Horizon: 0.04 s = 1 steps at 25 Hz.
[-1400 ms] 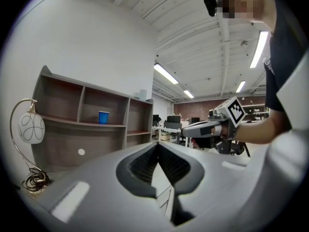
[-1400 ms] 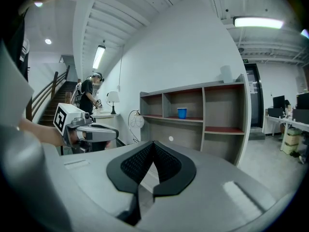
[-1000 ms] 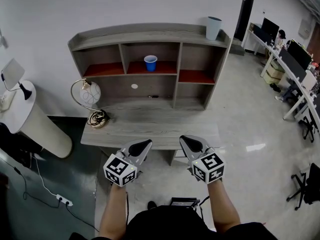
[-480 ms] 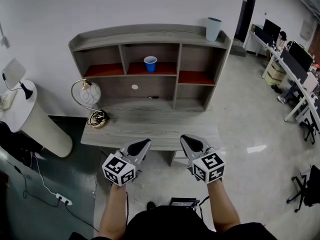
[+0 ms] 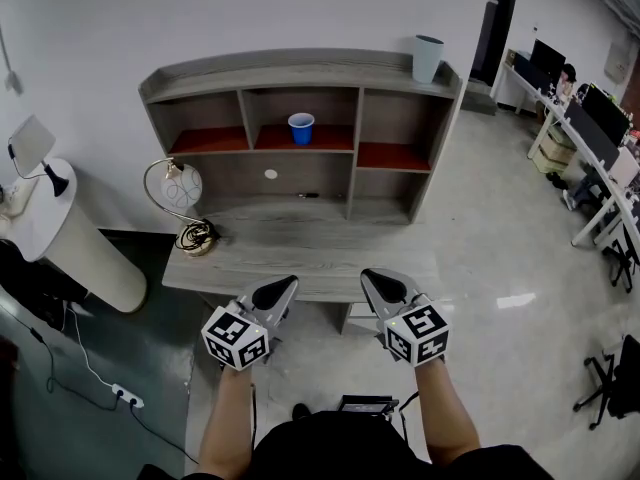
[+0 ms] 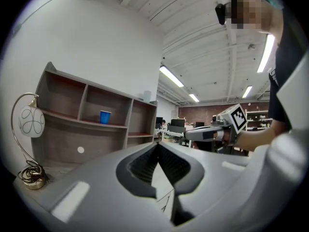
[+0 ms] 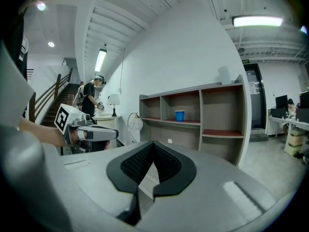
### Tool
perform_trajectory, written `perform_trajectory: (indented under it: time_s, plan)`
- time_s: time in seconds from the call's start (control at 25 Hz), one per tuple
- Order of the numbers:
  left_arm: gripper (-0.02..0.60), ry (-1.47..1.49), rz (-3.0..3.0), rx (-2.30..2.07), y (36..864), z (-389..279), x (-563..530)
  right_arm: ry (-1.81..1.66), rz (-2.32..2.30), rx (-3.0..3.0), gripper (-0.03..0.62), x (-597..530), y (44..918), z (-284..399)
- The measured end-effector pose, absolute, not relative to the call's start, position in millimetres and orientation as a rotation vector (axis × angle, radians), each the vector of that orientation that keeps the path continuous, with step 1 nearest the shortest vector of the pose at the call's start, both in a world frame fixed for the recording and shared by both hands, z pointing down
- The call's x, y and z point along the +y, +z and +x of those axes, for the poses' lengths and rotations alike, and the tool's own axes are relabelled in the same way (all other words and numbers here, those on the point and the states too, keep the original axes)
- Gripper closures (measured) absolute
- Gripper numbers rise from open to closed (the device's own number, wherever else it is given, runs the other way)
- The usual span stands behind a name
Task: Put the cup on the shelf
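A blue cup (image 5: 301,127) stands upright in the middle compartment of the grey wooden shelf (image 5: 300,65); it also shows as the blue cup (image 6: 105,117) and the blue cup (image 7: 179,115) in the two gripper views. My left gripper (image 5: 281,287) and right gripper (image 5: 372,281) hover side by side at the near edge of the desk (image 5: 300,253), far from the cup. Both are shut with nothing between their jaws. The left gripper (image 6: 158,145) and right gripper (image 7: 153,143) each show their tips touching.
A pale grey cup (image 5: 427,57) stands on the shelf's top at the right. A globe lamp (image 5: 180,186) with a coiled cable sits on the desk's left end. A white round stand (image 5: 60,238) is at the left; office desks and chairs (image 5: 600,168) are at the right.
The left gripper has drifted slightly down and left. The right gripper and the blue cup have stayed where they were.
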State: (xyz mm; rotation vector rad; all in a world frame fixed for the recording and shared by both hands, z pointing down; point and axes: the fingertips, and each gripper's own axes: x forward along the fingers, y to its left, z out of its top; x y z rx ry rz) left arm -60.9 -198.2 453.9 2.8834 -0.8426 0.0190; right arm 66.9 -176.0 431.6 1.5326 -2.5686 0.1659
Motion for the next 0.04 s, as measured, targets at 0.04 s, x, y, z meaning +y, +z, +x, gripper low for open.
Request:
perform_trajectory:
  time_s: [0.04]
  plan:
    - [0.583,0.024,2.885,-0.844,454.1,-59.8,-198.2,0.163,1.531,-2.571,0.582,-176.3,431.1,67.2]
